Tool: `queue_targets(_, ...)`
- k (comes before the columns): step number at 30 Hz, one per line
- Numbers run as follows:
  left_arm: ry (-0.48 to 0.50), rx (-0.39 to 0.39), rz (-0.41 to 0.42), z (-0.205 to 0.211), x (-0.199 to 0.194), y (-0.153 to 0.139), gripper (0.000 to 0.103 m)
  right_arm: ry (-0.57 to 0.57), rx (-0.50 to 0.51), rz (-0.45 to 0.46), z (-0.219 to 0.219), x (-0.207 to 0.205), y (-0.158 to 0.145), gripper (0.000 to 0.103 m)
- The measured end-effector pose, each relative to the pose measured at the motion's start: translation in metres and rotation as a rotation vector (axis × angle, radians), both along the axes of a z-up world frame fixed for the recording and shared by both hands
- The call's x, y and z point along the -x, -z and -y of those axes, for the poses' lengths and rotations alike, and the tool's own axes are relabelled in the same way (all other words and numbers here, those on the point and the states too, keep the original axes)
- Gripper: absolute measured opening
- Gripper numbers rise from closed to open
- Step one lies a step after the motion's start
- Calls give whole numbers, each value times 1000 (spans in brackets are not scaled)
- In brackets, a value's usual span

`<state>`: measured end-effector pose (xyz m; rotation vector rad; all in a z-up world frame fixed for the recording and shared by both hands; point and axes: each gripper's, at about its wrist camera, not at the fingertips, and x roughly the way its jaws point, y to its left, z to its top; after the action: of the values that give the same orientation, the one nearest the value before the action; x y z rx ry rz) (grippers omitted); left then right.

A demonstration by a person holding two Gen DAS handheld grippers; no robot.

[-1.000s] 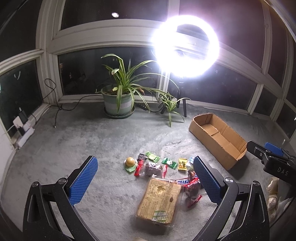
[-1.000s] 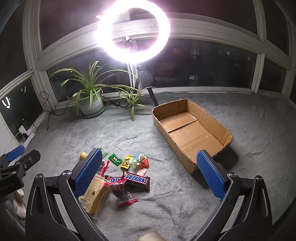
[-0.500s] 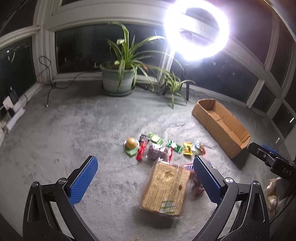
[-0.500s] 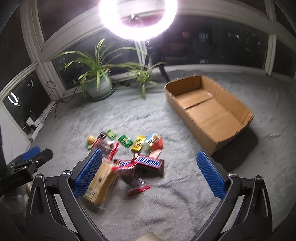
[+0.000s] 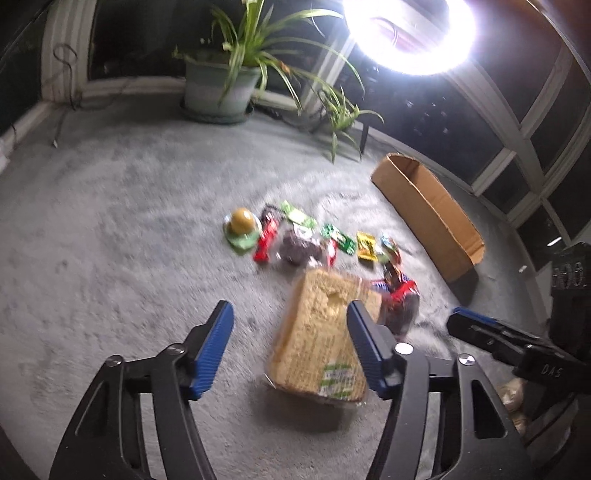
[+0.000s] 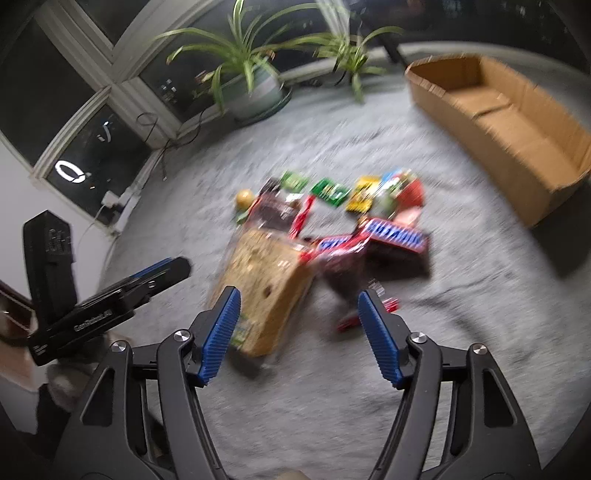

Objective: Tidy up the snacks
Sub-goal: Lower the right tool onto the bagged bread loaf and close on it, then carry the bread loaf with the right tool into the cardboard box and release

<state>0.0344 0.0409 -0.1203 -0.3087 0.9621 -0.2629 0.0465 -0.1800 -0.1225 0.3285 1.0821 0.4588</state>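
Observation:
A heap of snacks lies on the grey carpet: a bagged bread loaf [image 5: 317, 332] [image 6: 266, 284], a Snickers pack [image 6: 395, 236], a dark red-edged packet [image 5: 400, 306] [image 6: 340, 266], small green and yellow packets [image 5: 336, 236] [image 6: 328, 190], and a yellow ball-shaped treat [image 5: 242, 219] [image 6: 244, 197]. My left gripper [image 5: 288, 317] is open and empty above the loaf's left side. My right gripper [image 6: 297, 304] is open and empty above the loaf and the red packet. An open cardboard box [image 5: 428, 210] [image 6: 502, 122] lies at the right.
A potted spider plant [image 5: 221, 81] [image 6: 255, 81] and a smaller plant [image 5: 340, 114] stand by the windows. A ring light [image 5: 410, 33] glares at the back on a stand. Cables and a power strip [image 6: 114, 195] lie at the left wall.
Both grippers have dropped lower and closer to the snack heap. Their jaws have narrowed but remain open. The views are now motion blurred.

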Motion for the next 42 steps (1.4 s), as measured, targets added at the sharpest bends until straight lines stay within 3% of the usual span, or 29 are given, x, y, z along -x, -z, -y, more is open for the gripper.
queue_targets(8,34,57,-68,-2,-2,22,44,-58,-85,-94,-19,-5,24,55)
queue_targets(18,73,104,-127,1,-7,42,37,-68,-94,-145,-29,-17,41,50)
queue_targets(20,77,105,-128,0,-7,43,37,-77,-99,-158,-31,-19,44,38)
queue_targets(23,83,110,-130,-2,-7,44,36,-76,-102,-173,-31,-22,50,32)
queue_targets(28,91,92,-125,-3,-7,45,34,-84,-117,-195,-33,-27,60,31)
queue_targets(42,102,61,-98,16,7,33,34,-133,-92,-137,-33,-25,39,30)
